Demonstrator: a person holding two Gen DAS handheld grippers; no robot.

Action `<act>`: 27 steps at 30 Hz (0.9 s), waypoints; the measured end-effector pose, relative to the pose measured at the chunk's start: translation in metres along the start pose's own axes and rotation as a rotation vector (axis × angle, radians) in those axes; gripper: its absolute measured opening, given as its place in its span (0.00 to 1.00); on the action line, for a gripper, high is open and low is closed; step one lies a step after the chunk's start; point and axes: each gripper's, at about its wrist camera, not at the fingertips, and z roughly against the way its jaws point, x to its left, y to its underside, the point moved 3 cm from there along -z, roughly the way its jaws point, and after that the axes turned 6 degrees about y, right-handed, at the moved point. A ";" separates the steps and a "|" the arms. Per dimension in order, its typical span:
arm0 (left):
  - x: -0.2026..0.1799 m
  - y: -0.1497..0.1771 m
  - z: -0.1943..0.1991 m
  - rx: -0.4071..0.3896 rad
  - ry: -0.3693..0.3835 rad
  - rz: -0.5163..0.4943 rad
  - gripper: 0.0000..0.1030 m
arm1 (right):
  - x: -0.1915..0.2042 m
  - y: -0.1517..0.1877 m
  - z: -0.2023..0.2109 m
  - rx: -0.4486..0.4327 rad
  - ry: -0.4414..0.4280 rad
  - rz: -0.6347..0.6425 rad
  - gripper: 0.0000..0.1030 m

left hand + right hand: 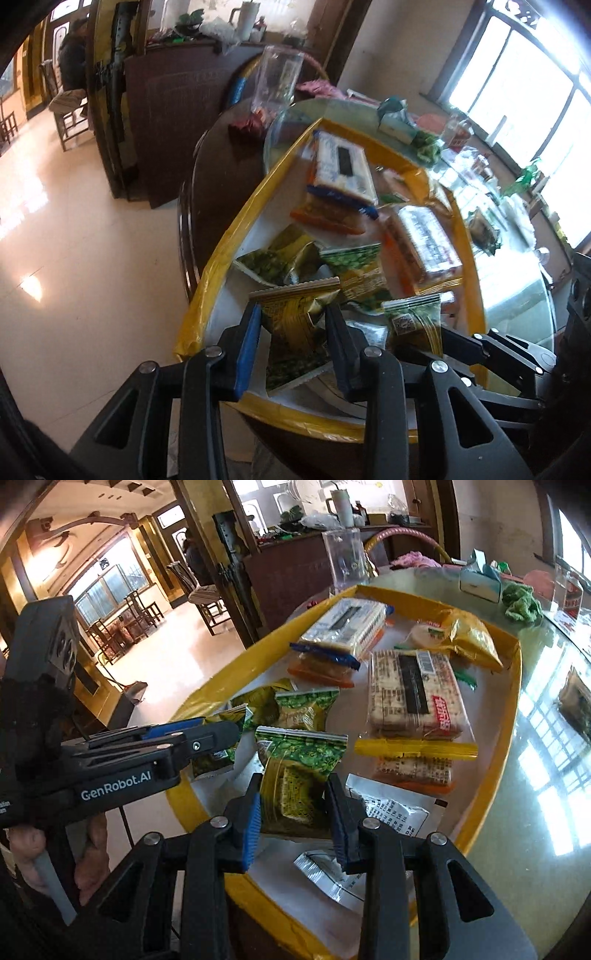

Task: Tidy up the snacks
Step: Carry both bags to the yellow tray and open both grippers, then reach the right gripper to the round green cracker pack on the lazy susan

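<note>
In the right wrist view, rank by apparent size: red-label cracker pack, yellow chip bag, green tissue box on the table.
1. red-label cracker pack
2. yellow chip bag
3. green tissue box
The box sits farthest from the camera, so its true rank is unsure.

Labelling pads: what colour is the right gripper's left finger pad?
Blue, ribbed pad; clearest in the right wrist view.

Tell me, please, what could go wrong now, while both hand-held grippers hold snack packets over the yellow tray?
1. The left hand-held gripper pinches its gold-green packet near one end, so it may slip out.
2. The right hand-held gripper squeezes a green packet; the snack inside might crumble.
3. Both work close together over the yellow tray and could collide.
</note>
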 end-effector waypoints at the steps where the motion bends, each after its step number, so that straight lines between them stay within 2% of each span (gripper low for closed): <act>1: 0.000 0.000 0.000 0.002 -0.002 -0.001 0.42 | -0.001 0.000 -0.001 0.001 -0.004 -0.009 0.34; 2: 0.000 0.000 0.003 -0.006 -0.002 -0.003 0.47 | -0.001 0.001 0.001 -0.003 -0.011 -0.013 0.36; 4: -0.004 0.001 0.013 -0.042 0.030 0.009 0.66 | -0.002 -0.002 0.005 -0.019 -0.031 -0.022 0.50; 5: -0.006 0.000 0.017 -0.058 0.033 0.013 0.70 | -0.004 -0.002 0.010 -0.034 -0.039 -0.027 0.60; 6: -0.011 0.001 0.023 -0.084 0.022 0.013 0.78 | -0.007 -0.002 0.018 -0.053 -0.044 -0.035 0.64; 10: -0.037 0.001 0.049 -0.182 -0.033 -0.044 0.78 | -0.019 -0.002 0.058 -0.132 -0.093 -0.050 0.68; 12: -0.053 0.002 0.061 -0.218 -0.034 -0.060 0.78 | -0.034 -0.001 0.083 -0.176 -0.113 -0.075 0.73; 16: -0.081 0.006 0.076 -0.279 -0.072 -0.078 0.78 | -0.073 0.002 0.120 -0.224 -0.133 -0.130 0.74; 21: -0.132 0.011 0.066 -0.201 0.079 -0.137 0.78 | -0.137 0.010 0.153 -0.258 -0.037 -0.190 0.74; 25: -0.175 0.018 0.050 -0.153 0.179 -0.178 0.78 | -0.189 0.008 0.161 -0.228 0.025 -0.228 0.74; 27: -0.195 0.018 0.039 -0.122 0.228 -0.181 0.78 | -0.217 0.006 0.165 -0.200 0.026 -0.260 0.74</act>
